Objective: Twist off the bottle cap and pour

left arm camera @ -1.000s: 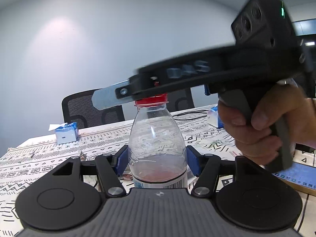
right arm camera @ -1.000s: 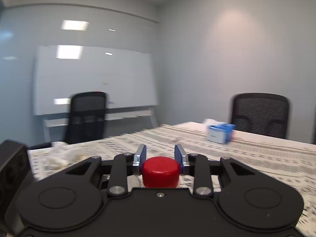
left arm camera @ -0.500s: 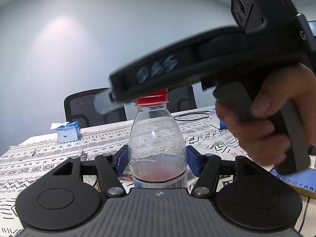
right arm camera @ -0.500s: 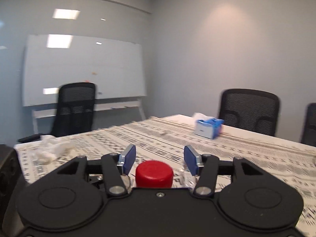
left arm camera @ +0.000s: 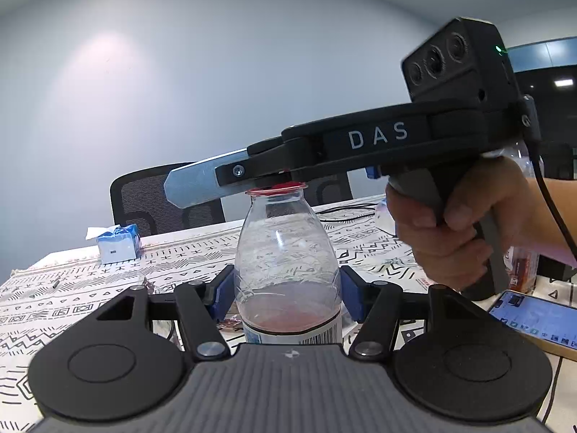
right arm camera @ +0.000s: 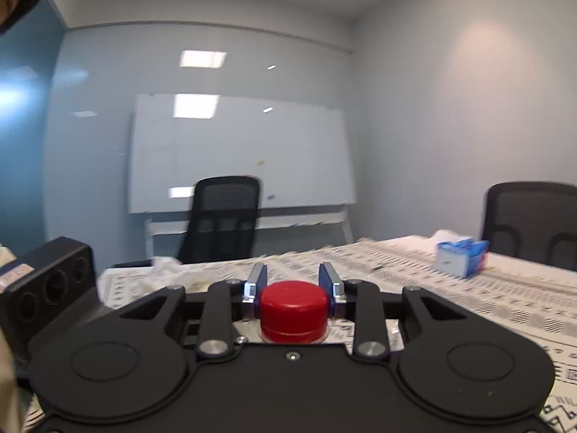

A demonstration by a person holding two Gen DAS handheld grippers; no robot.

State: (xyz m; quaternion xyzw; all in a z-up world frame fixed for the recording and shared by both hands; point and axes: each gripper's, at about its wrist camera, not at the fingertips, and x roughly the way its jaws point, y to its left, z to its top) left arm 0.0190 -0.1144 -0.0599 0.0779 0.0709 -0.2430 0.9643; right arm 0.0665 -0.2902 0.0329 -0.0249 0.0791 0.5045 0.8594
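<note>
A clear plastic bottle [left arm camera: 286, 252] with a little reddish liquid at the bottom stands upright on the patterned tablecloth [left arm camera: 72, 288]. My left gripper [left arm camera: 287, 290] is shut on its lower body, blue pads pressed on both sides. A person's hand [left arm camera: 443, 238] holds my right gripper [right arm camera: 293, 285] level over the bottle's top, coming in from the right. Its jaws are closing, and the blue pads press on either side of the red cap [right arm camera: 294, 306]. In the left wrist view only the cap's red lower rim [left arm camera: 285, 188] shows under the right gripper's fingers [left arm camera: 194, 184].
A blue tissue box [left arm camera: 117, 243] sits at the table's far left, with a black chair [left arm camera: 162, 198] behind it. A lit phone [left arm camera: 537, 315] lies at the right front. Another bottle [left arm camera: 523, 267] stands behind the hand. A whiteboard [right arm camera: 238, 151] stands against the far wall.
The right gripper's pads came off the red cap, the gripper swung round, and the pads closed on the cap again. The left gripper and the bottle stayed put.
</note>
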